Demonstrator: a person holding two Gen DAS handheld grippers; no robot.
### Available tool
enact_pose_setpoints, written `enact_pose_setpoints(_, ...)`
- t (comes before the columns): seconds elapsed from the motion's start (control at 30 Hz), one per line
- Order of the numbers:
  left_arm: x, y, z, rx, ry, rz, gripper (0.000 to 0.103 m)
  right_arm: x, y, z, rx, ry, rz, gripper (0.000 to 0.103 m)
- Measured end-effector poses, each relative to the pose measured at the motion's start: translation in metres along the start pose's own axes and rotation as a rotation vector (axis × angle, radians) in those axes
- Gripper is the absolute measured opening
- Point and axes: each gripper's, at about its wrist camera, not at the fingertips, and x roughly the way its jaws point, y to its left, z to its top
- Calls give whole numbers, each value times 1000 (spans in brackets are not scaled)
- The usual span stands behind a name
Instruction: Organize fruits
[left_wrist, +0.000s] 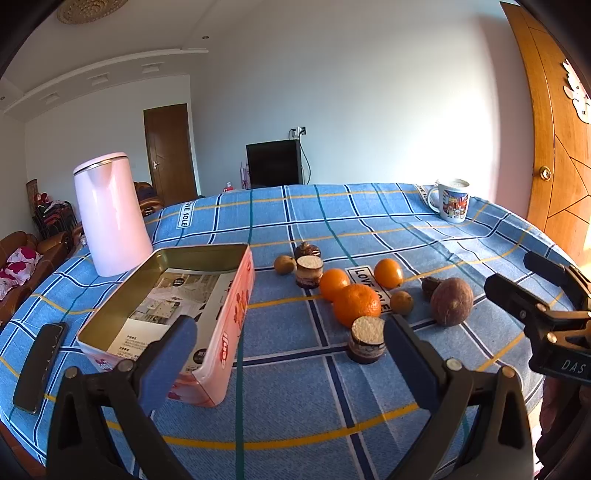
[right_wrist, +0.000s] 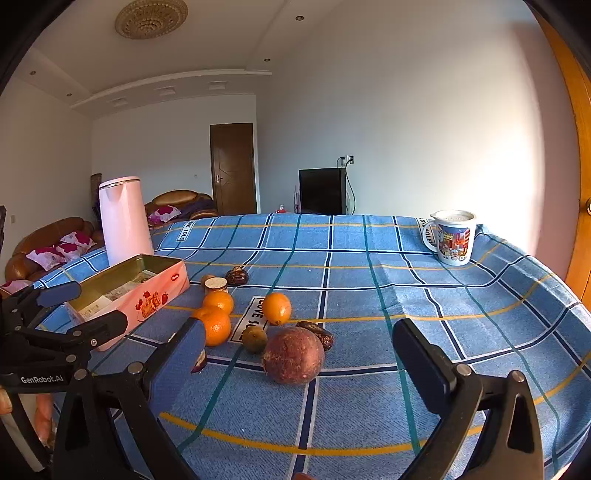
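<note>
Glossy metal tin (left_wrist: 225, 328) — woven cloth tablecloth (left_wrist: 295, 398), matt.

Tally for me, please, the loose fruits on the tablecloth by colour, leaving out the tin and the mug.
Orange: 3
Olive-brown, small: 2
Reddish-brown, large: 1
Purple, cut with white flesh: 2
Dark, wrinkled: 2
Total: 10

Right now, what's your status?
Both grippers, left and right, open, empty. Fruit loose on cloth; tin holds none. Nothing blocking.
</note>
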Motion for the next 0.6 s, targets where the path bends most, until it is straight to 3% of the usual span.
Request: enact_pose_setpoints(0.6, 1, -1, -1, -2, 6, 2, 103, 2, 0, 0, 2, 8, 10, 102)
